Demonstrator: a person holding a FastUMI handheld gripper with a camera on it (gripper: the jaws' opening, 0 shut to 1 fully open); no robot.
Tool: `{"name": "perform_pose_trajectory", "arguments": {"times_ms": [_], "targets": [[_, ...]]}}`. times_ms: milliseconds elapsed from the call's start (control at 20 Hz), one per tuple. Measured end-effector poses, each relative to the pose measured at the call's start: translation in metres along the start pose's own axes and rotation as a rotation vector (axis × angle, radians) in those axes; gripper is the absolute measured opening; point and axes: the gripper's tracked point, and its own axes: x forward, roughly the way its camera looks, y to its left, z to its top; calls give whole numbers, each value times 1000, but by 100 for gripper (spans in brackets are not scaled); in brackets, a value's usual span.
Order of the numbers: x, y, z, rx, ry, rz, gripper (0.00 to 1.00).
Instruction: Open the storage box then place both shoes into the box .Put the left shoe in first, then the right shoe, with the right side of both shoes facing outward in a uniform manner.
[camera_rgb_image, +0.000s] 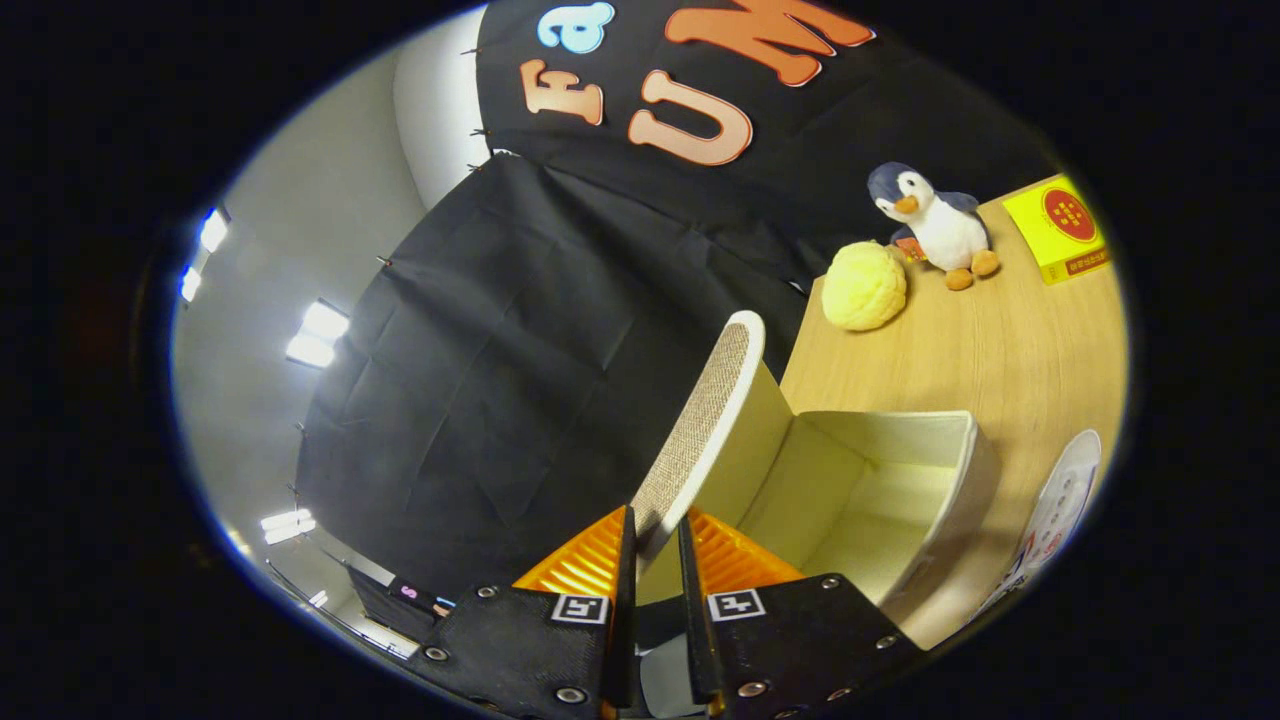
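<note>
The cream storage box (960, 480) stands on the wooden table, its inside bare. Its lid (700, 420), with a woven beige top and cream underside, is swung up and stands nearly on end. My gripper (655, 530) is shut on the lid's near edge, one finger on each face. The view is tilted, so the table slopes away beyond the fingers.
Beyond the box on the wooden table (990, 330) lie a yellow round plush (865, 287), a penguin plush (935, 225) and a yellow booklet (1062, 226). A white round object (1065, 500) lies beside the box. The black booth wall (520, 380) rises behind the lid.
</note>
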Motion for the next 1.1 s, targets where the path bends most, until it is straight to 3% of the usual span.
{"name": "perform_pose_trajectory", "arguments": {"times_ms": [450,850,900,1050,1100], "targets": [[78,44,-2,-59,72,24,19],[156,50,-18,-37,114,-73,20],[163,49,-21,-39,120,-80,21],[163,40,-33,-27,161,-132,46],[159,33,-35,-55,161,-151,50]]}}
